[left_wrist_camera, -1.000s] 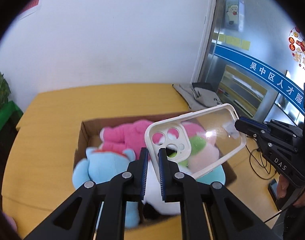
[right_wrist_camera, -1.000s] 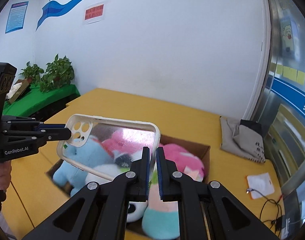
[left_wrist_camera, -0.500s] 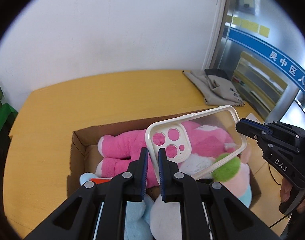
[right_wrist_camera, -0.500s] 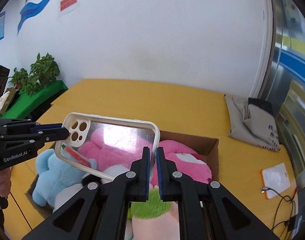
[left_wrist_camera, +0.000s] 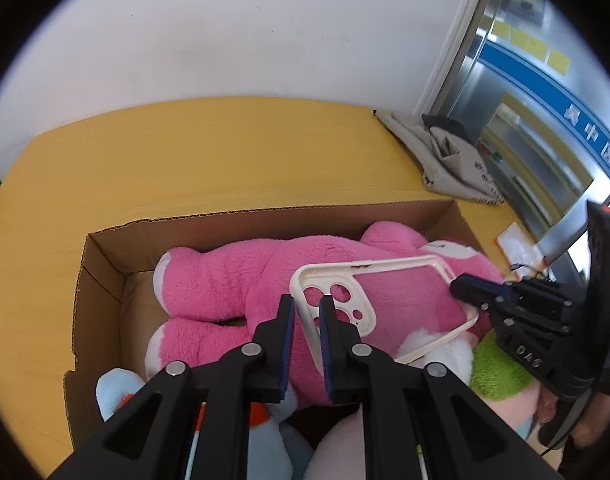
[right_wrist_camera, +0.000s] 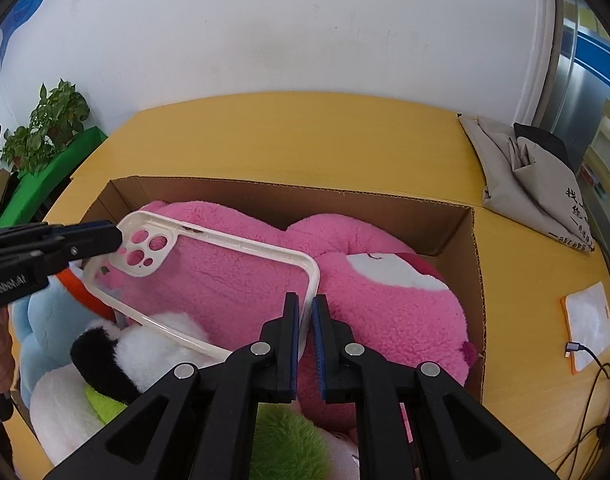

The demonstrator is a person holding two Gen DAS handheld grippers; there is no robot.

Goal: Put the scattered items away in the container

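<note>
The left tool (left_wrist_camera: 305, 316) straddles the camera-hole end of the phone case (left_wrist_camera: 385, 300); its jaws are opening, with the case rim between the blue ribbed pads (left_wrist_camera: 326, 332) and a gap visible on one side. The case is a rounded rectangle with a cream rigid rim, a clear glossy back and three round lens cut-outs. It lies tilted over the pink plush toy (left_wrist_camera: 241, 280), inside the cardboard box (left_wrist_camera: 101, 280). The right tool (right_wrist_camera: 303, 312) is pressed together on the opposite end of the case rim (right_wrist_camera: 311, 280), pinching it.

The box is brown corrugated card with open, raw-cut edges. It holds soft, fleecy toys: a light blue plush (right_wrist_camera: 37, 316) at the left, a white and black plush (right_wrist_camera: 117, 352), the large pink one, and a green fuzzy piece (right_wrist_camera: 289, 436).

The surface (right_wrist_camera: 305, 136) is smooth yellow laminate. At the right lie a folded grey cloth bag (right_wrist_camera: 533, 176), an orange-edged white card (right_wrist_camera: 589, 324) and a cable (right_wrist_camera: 597, 372). A white wall stands behind; potted plants (right_wrist_camera: 49, 120) sit on a green ledge at the left, metal-framed glazing at the right.
</note>
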